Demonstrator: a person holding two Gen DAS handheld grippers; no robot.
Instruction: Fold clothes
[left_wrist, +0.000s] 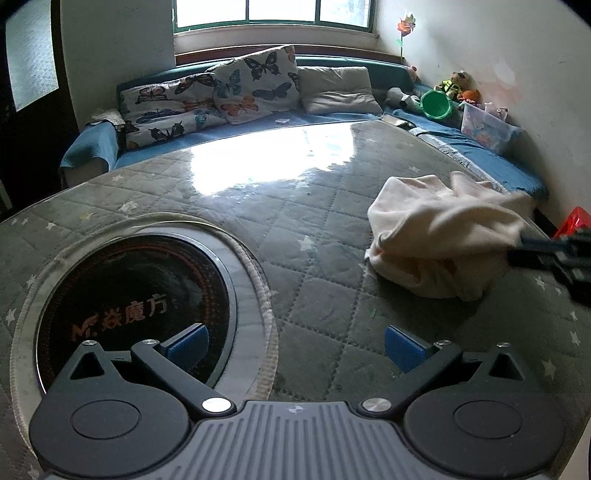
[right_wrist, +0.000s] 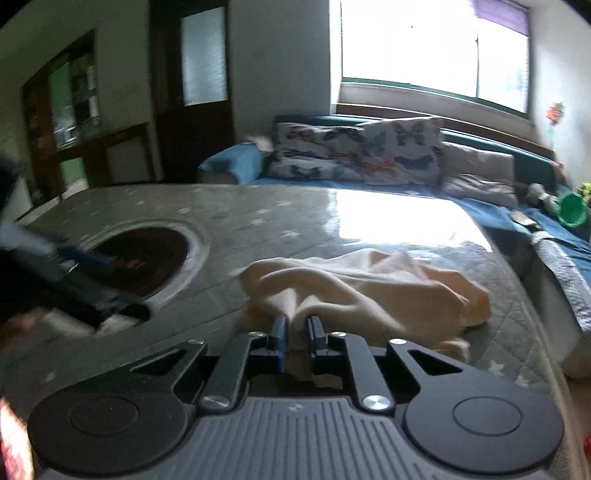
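Right claw (right_wrist: 295, 326) pinching near edge of cream garment (right_wrist: 369, 291), crumpled lower centre on quilted worktop (right_wrist: 295, 214), stretching up-right from the pinch. Left claw (left_wrist: 295, 345) spread, empty, garment (left_wrist: 443, 236) well to its right.

The right gripper (left_wrist: 517, 248) is cut off by the left wrist view's right edge, its body smeared. In the right wrist view the left gripper (right_wrist: 96, 259) is a dark blur at the left edge (its fingertips indistinct). The cream garment (right_wrist: 369, 291) hides its own folds, so its type cannot be told.
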